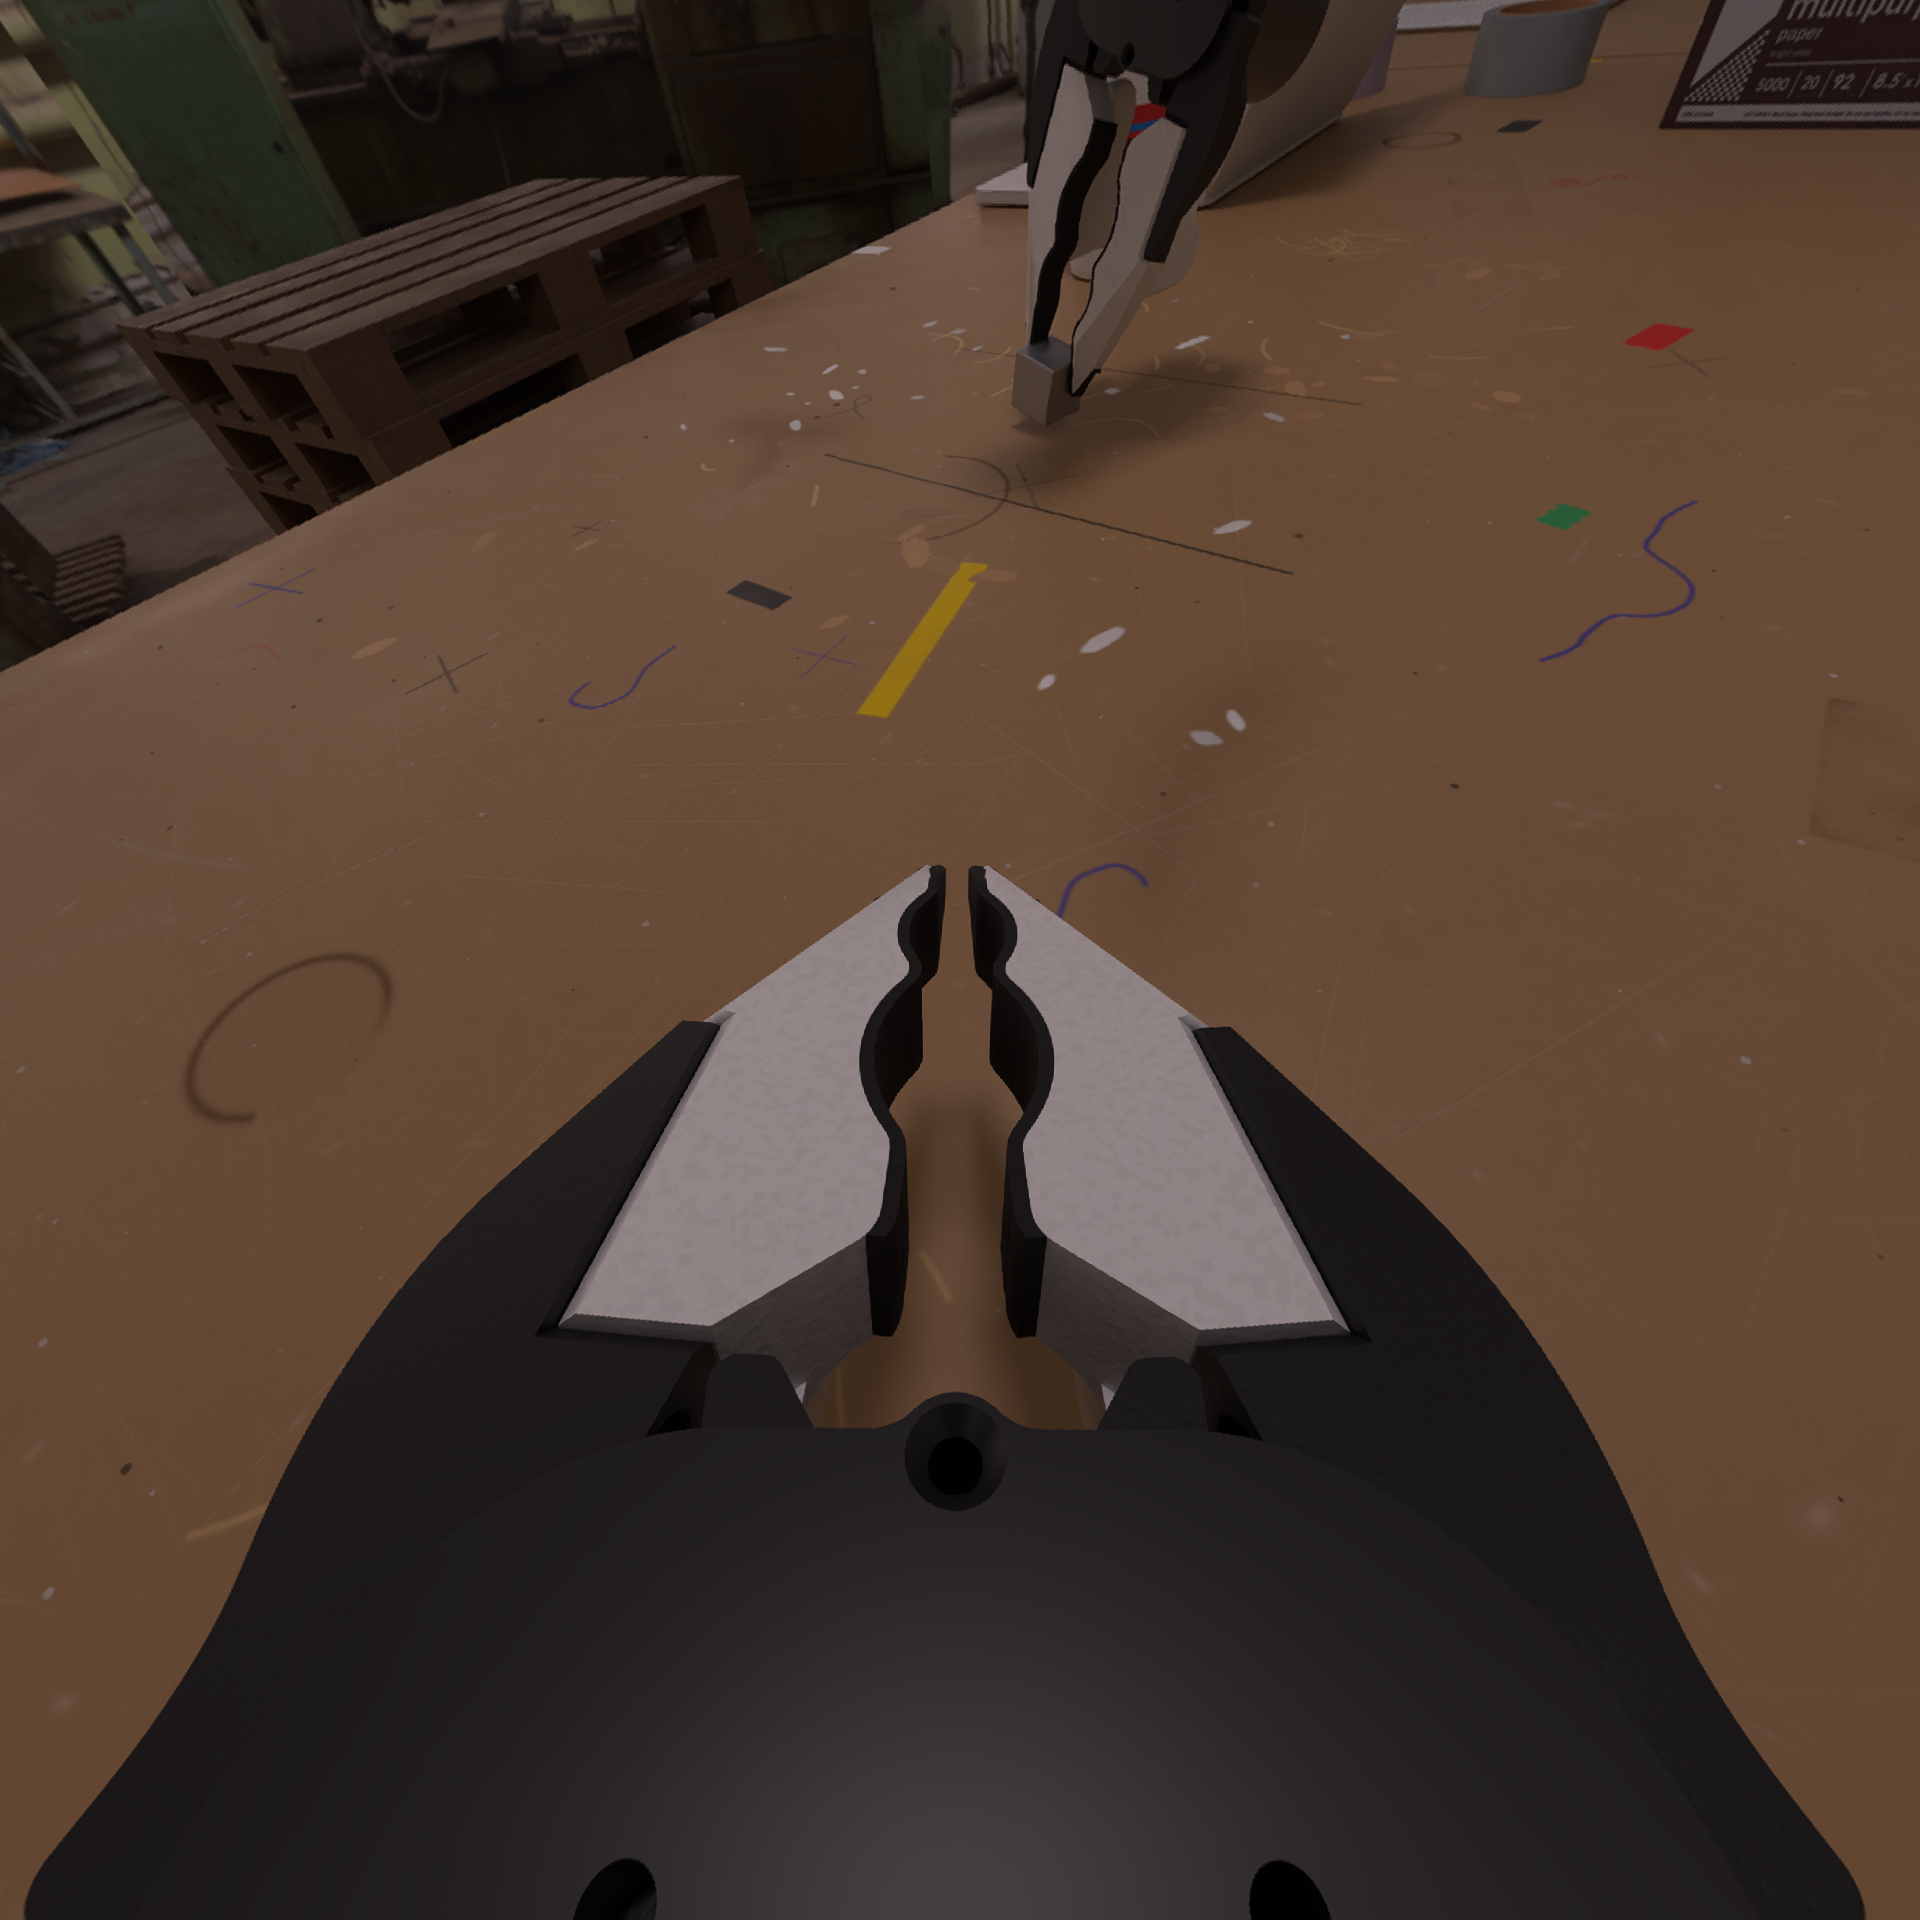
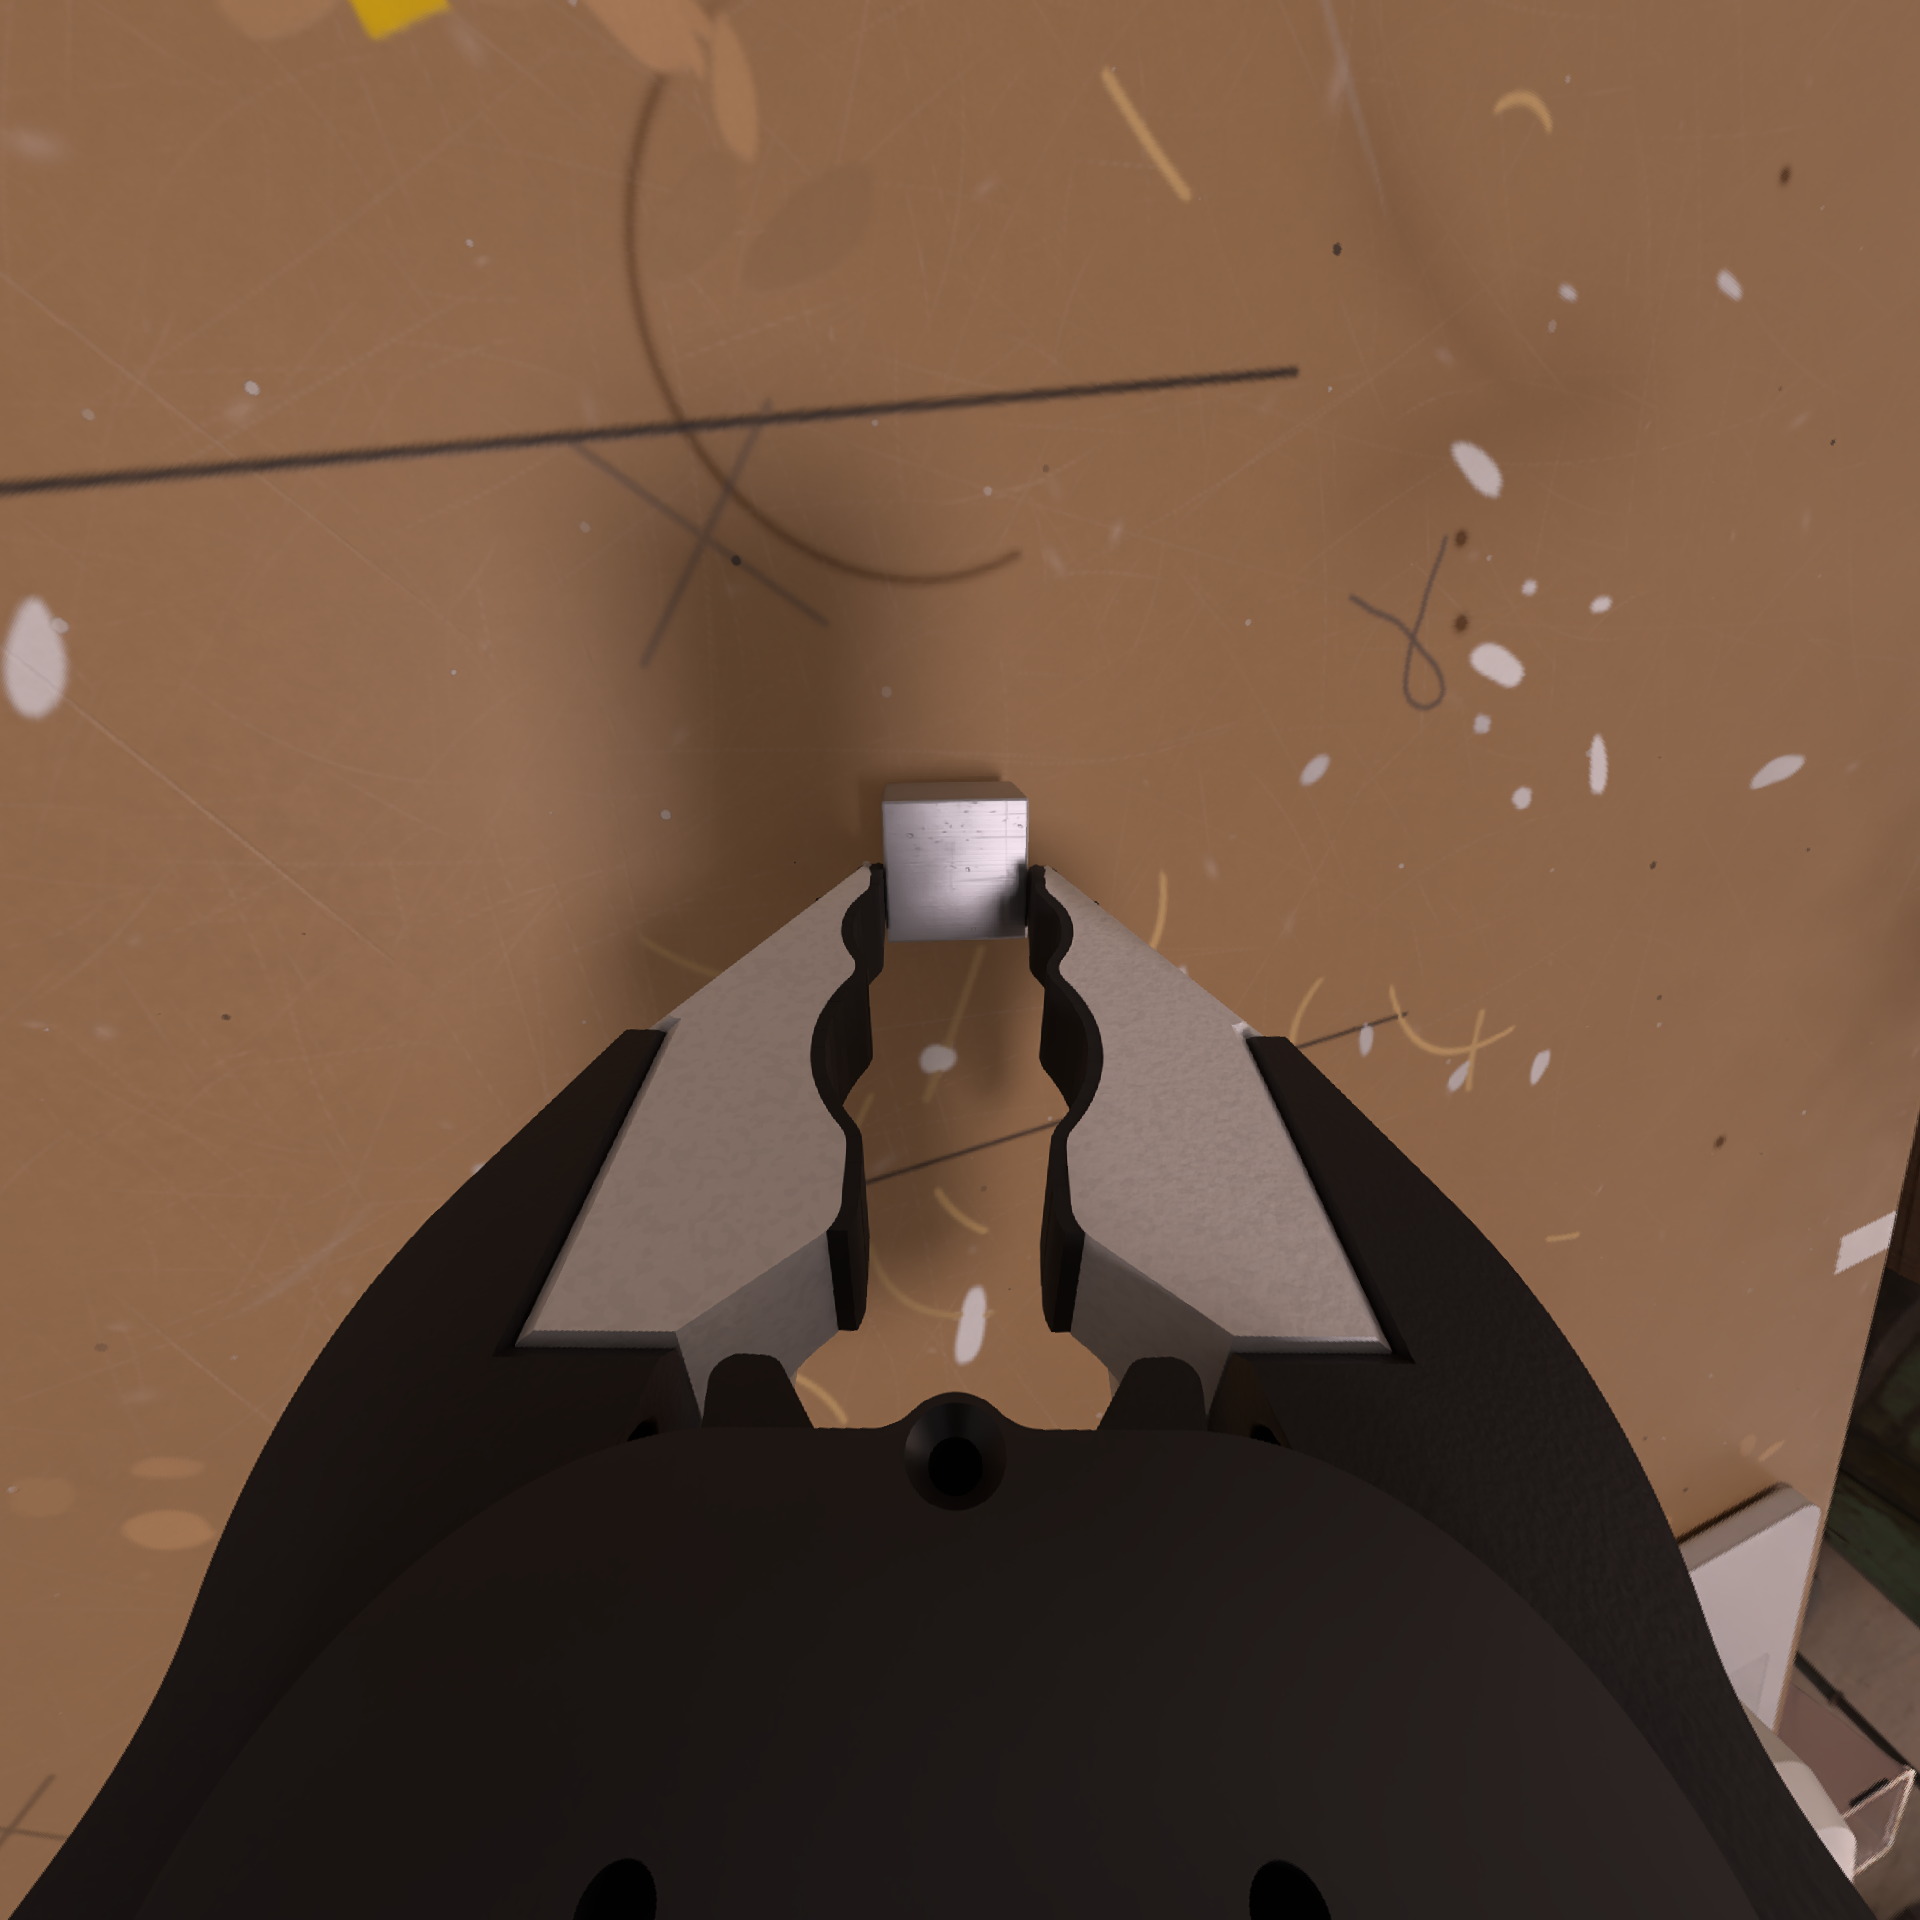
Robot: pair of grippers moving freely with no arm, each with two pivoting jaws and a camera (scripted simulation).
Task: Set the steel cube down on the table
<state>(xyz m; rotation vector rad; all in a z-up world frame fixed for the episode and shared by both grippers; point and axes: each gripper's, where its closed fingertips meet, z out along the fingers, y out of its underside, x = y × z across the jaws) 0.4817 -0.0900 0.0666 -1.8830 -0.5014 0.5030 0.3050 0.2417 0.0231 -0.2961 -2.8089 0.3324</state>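
So you're basically at the last stretch here. Your right claw (image 2: 954, 902) has the steel cube (image 2: 954, 860) pinched right at its very tips, one pad on each side face, with most of the cube poking out past the tips. From the left wrist view you can see the cube (image 1: 1042, 387) hanging low over the brown bench (image 1: 1455, 935), with the right claw (image 1: 1060, 369) pointing steeply down at it. I'd say the cube's bottom corner is just about at the surface, but I can't tell for sure if it's actually touching or a hair above. It also looks a bit tilted from that angle, not sitting flat.

What's left, by my read: ease it down the last bit until it sits flat, then let go and back off. Nothing's been released yet.

Your left claw (image 1: 956, 883) is empty, tips nearly pressed together with just a thin gap, parked well apart from the cube over the near part of the bench, short of the yellow tape strip (image 1: 920, 642). It's not involved.
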